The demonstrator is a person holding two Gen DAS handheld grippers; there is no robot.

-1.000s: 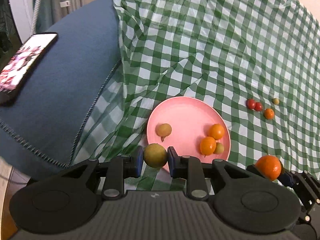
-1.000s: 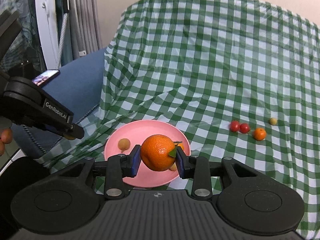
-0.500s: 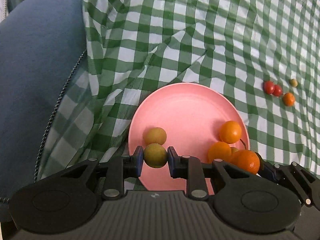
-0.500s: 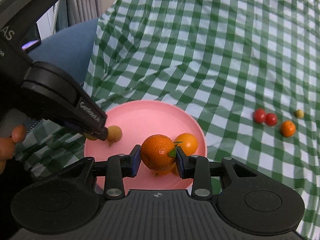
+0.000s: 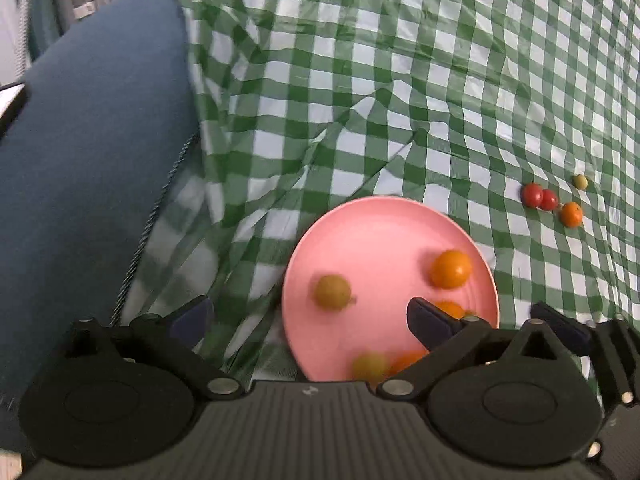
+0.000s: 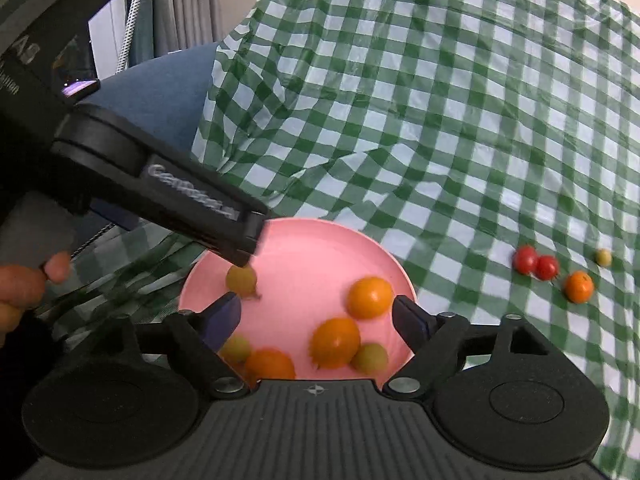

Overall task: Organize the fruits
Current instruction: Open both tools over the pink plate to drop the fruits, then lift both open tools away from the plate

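A pink plate [image 5: 384, 232] [image 6: 320, 248] lies on the green checked cloth and holds several oranges and small yellow-green fruits. My left gripper [image 5: 308, 316] is open and empty over the plate's near left edge; a yellow-green fruit [image 5: 370, 366] lies blurred just below it. My right gripper [image 6: 316, 314] is open and empty over the plate; an orange [image 6: 269, 364] lies blurred on the near rim beside another yellow-green fruit [image 6: 236, 348]. Two red tomatoes [image 6: 536, 262], a small orange [image 6: 579, 287] and a small green fruit [image 6: 603, 257] lie on the cloth to the right.
The checked cloth [image 5: 400, 100] drapes over a raised back with folds. A blue cushion [image 5: 88, 152] lies at the left, a phone [image 5: 10, 100] at its far edge. The left gripper's body [image 6: 160, 184] and the hand holding it fill the left of the right wrist view.
Both grippers opened. The yellow-green fruit dropped from the left one and the orange from the right one onto the plate's near part. Both grippers pulled back a little.
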